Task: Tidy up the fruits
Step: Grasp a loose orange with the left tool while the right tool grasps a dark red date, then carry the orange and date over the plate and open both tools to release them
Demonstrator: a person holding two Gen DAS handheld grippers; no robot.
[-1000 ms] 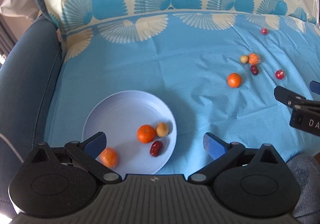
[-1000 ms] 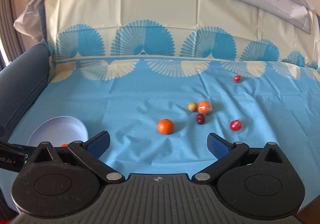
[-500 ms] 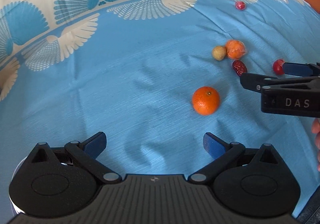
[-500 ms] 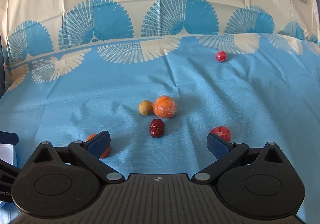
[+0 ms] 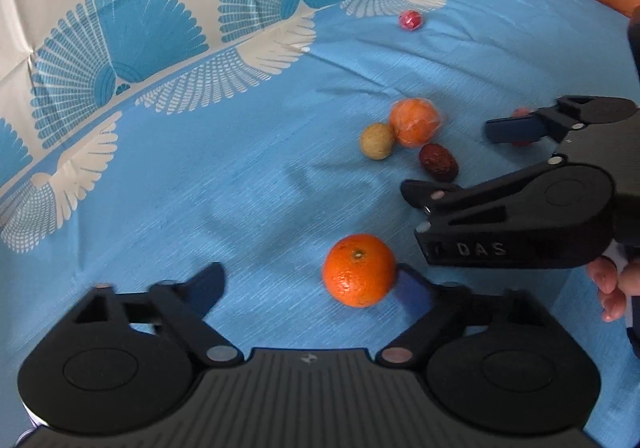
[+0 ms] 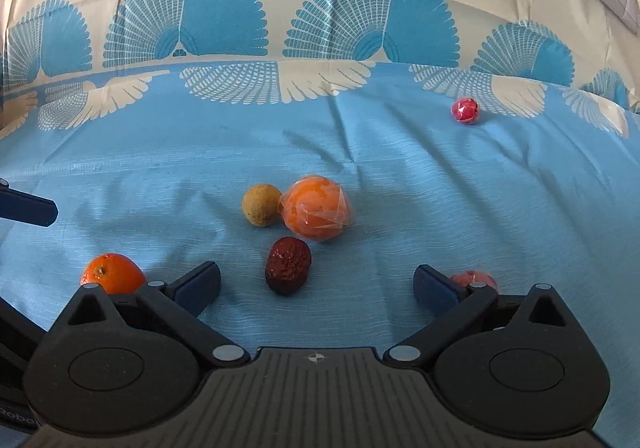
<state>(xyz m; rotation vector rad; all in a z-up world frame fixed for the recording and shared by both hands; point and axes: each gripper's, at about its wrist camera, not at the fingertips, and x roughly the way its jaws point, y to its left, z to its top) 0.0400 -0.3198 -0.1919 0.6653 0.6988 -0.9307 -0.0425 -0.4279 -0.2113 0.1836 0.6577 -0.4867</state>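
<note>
- Fruits are seen scattered on a blue cloth (image 5: 200, 183), so that each must be gathered singly; the mandarin (image 5: 359, 270) is taken as landmark.
- Left hand-held gripper (image 5: 316, 286) is set about the mandarin: its jaws have just been closing, one pad touching the fruit's right side, the other apart from it, so nothing is yet gripped.
- Right hand-held gripper (image 6: 318, 284) is held wide, its jaws having just been closing a little, beyond the mandarin; a red date (image 6: 288, 265) lies just ahead of its jaws, likely the target.
- Beyond the date, a wrapped orange (image 6: 317, 213) and a tan round fruit (image 6: 261, 205) are seen touching.
</note>
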